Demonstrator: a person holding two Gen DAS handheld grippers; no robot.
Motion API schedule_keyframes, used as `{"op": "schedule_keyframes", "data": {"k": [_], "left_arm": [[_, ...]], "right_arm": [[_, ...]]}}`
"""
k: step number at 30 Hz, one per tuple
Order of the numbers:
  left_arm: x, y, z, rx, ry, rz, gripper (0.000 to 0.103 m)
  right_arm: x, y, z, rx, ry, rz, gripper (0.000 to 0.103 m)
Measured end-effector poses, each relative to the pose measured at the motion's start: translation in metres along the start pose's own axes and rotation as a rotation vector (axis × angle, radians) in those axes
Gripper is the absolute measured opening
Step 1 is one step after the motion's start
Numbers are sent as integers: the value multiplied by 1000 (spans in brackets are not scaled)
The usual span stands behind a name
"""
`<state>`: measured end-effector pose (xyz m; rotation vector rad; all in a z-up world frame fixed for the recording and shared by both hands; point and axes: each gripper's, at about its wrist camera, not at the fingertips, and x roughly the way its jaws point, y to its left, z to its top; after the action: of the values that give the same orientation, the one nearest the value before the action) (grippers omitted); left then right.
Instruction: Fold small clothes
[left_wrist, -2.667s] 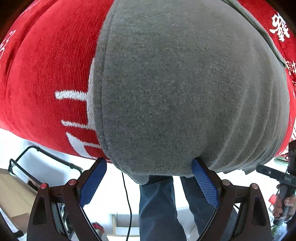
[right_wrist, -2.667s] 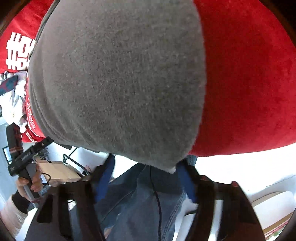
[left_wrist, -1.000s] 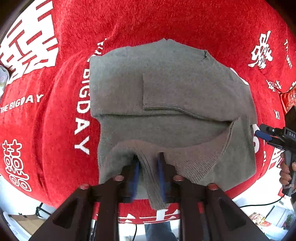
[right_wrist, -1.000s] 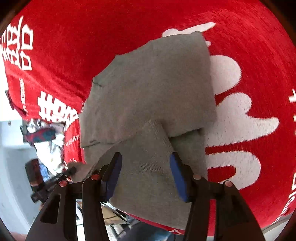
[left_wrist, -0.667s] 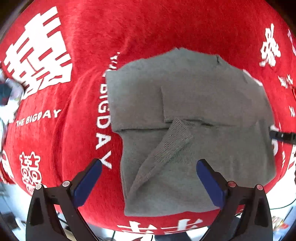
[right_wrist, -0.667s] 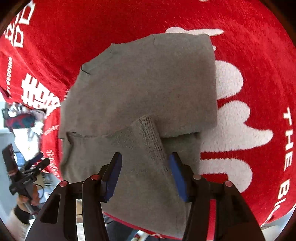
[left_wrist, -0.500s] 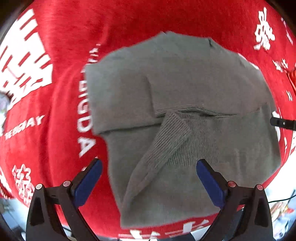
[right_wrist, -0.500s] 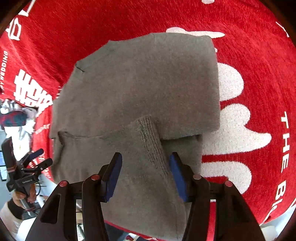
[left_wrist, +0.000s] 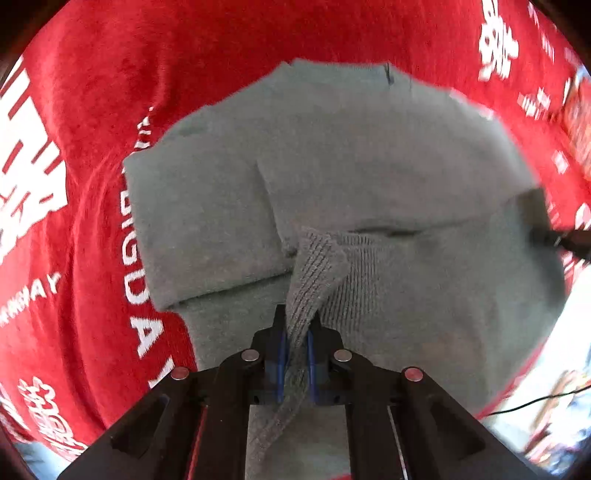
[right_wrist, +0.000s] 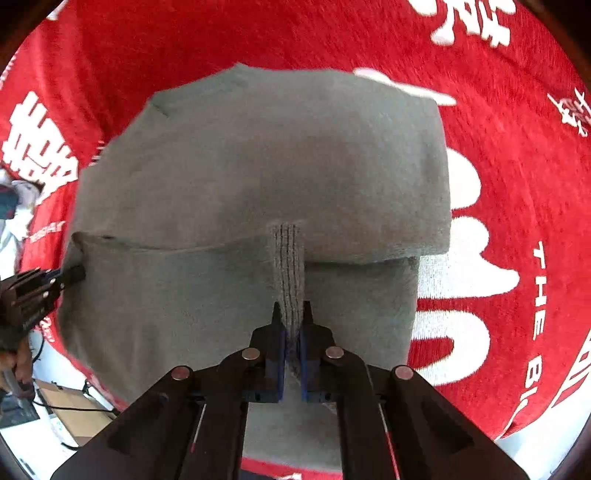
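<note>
A grey knitted sweater (left_wrist: 369, 177) lies on a red cloth (left_wrist: 92, 92) with white lettering, its sleeves folded in over the body. My left gripper (left_wrist: 295, 325) is shut on the ribbed hem (left_wrist: 317, 273) at the near edge and pinches up a ridge of fabric. In the right wrist view the same sweater (right_wrist: 277, 155) fills the middle, and my right gripper (right_wrist: 291, 321) is shut on a ribbed ridge of the hem (right_wrist: 290, 266). Each gripper shows at the edge of the other's view, the right one (left_wrist: 554, 238) and the left one (right_wrist: 62, 277).
The red cloth (right_wrist: 517, 166) covers the table all around the sweater. Past its near edge I see white floor, a cardboard box (right_wrist: 74, 410) and cables. A crumpled patterned cloth (right_wrist: 14, 199) lies at the far left.
Both grippers were open above the hem half a second ago. Now both have dropped to the near edge and shut on the ribbed hem.
</note>
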<state>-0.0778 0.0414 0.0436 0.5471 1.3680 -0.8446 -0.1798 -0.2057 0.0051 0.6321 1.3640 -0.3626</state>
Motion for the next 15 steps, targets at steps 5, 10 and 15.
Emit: {"op": "schedule_keyframes", "data": {"k": [5,10,15], "left_arm": [[-56,10,-3,-33,-77,-78,10],[-100,26,23,-87,-178,-116,10],[-83,47,88,-141,-246,-93,10]], "right_arm": [[-57,5,2,-29,-81,31,7],[-101,9,42,-57,-204,36,7],[-79,9,106,-66,-236,33,7]]}}
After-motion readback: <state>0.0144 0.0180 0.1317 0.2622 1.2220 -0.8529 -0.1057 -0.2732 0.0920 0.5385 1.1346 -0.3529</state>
